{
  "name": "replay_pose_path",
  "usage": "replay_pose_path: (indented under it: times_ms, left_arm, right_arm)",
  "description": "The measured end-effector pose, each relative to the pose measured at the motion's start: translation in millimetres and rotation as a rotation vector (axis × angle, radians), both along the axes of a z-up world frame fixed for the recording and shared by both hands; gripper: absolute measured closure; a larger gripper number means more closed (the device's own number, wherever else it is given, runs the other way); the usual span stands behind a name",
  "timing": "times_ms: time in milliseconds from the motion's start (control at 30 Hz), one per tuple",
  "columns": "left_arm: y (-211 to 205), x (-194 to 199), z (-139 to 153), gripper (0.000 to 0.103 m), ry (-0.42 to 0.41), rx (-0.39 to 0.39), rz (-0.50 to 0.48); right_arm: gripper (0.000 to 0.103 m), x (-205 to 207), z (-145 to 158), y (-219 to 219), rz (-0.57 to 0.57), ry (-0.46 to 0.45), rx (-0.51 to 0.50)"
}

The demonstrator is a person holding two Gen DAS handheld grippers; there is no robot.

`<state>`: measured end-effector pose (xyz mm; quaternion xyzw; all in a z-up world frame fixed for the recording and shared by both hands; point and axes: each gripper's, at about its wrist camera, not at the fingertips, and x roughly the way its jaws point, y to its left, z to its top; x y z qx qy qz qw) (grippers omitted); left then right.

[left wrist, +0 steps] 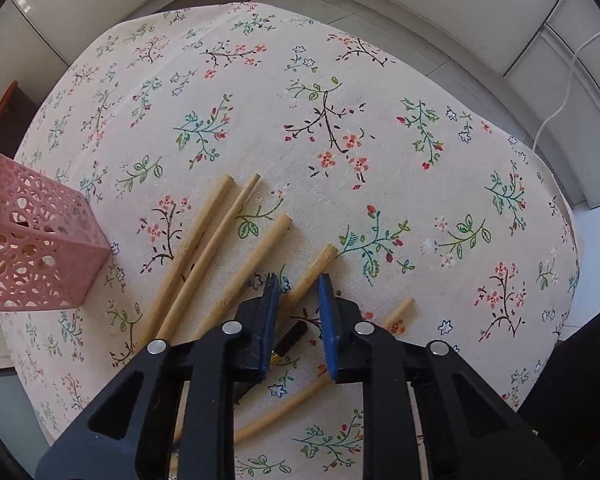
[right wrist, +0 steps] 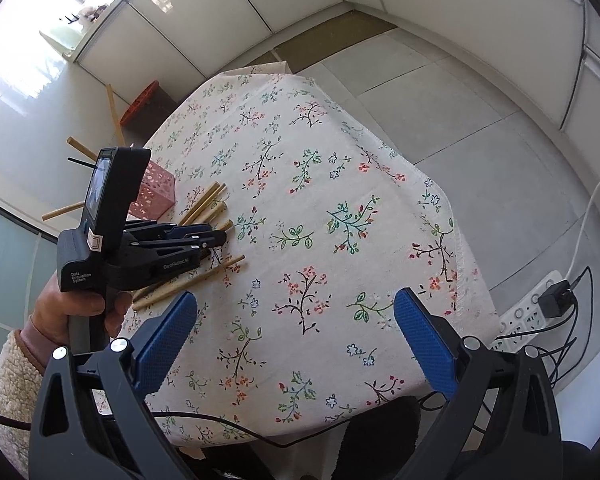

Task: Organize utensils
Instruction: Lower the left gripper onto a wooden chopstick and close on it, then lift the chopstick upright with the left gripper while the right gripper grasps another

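L gripper (left wrist: 298,286) sits low over the chopstick pile, jaws partly apart, straddling one bamboo chopstick (left wrist: 315,269) whose blunt end pokes out toward 1 o'clock. Pads look near the stick but not pressed on it, so no grip yet, by the look of it. R gripper (right wrist: 296,312) hangs above bare tablecloth (left wrist: 340,80) at the near edge, jaws wide apart, holding nothing.

Step in hand, best guess: pick that one stick w/ L, then drop it in the pink basket (left wrist: 40,240).

How to do it well:
- Close square across the shaft, not on the tip, else it pivots and slips out.
- Stick is thin and round and the cloth is soft; go low enough that the pads take it at mid-height, w/o pinching fabric.
- A dark-handled utensil (left wrist: 290,338) lies under the jaws toward 6 o'clock, partly hidden. Risk of catching it along w/ the stick.
- Lift straight before swinging to 9 o'clock, since neighbours lie close.
- Tip it upright before entry; the basket mouth is narrow vs stick length.

Task things:
- Remaining chopsticks (left wrist: 204,256): pale bamboo, matte, plain blunt ends, fanned loosely pointing 12–1 o'clock, a few side by side and touching, on the L of the gripper. One more (left wrist: 398,314) lies at 3 o'clock of the jaws, another crosses underneath at 6.
- Basket: pink perforated plastic, square, upright at the table's 9 o'clock edge, just beside the pile. In the R wrist view some sticks already lean out of it (right wrist: 62,211).
- Progress: early-to-mid, most sticks on the cloth.
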<state>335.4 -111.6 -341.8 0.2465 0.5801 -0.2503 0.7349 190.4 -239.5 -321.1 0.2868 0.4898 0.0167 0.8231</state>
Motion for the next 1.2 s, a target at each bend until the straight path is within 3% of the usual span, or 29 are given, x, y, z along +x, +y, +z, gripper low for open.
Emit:
replay_pose_path:
  times_ms: [133,233,433,500,600,733,767,833,867,900,1067,1200]
  left_arm:
    - [12,-8,21,0.096,-0.071,-0.042,0.027]
    - [28,-17,52,0.097,-0.127,-0.103,0.047]
    - [73,-48,111,0.096,-0.230,-0.171,0.111]
    - [87,-55,126,0.097,-0.258,-0.194,0.143]
    - [104,-73,147,0.096,-0.304,-0.227,0.171]
    - [118,-79,162,0.096,-0.347,-0.248,0.199]
    - [121,-81,166,0.096,-0.355,-0.254,0.203]
    - [125,-87,176,0.097,-0.376,-0.265,0.206]
    - [126,-89,179,0.096,-0.382,-0.270,0.207]
    - [127,-92,183,0.096,-0.394,-0.275,0.209]
    - [144,-104,196,0.097,-0.409,-0.319,0.252]
    - [157,-111,205,0.097,-0.424,-0.363,0.309]
  right_arm:
    - [0.007,14,-8,7,-0.031,0.063,0.050]
    - [0.011,33,-16,22,-0.049,0.137,0.092]
    - [0.032,80,-24,60,-0.044,0.208,0.054]
    - [0.043,90,-34,67,-0.051,0.256,0.063]
    - [0.052,102,-47,78,-0.063,0.328,0.040]
    - [0.056,112,-58,91,-0.075,0.371,-0.006]
    - [0.056,114,-56,95,-0.087,0.363,-0.026]
    - [0.068,118,-58,106,-0.070,0.364,-0.036]
    - [0.079,118,-57,108,-0.084,0.366,-0.072]
    - [0.097,120,-58,112,-0.082,0.360,-0.082]
    - [0.098,113,-60,101,-0.087,0.301,0.016]
    - [0.098,93,-24,93,-0.055,0.149,-0.005]
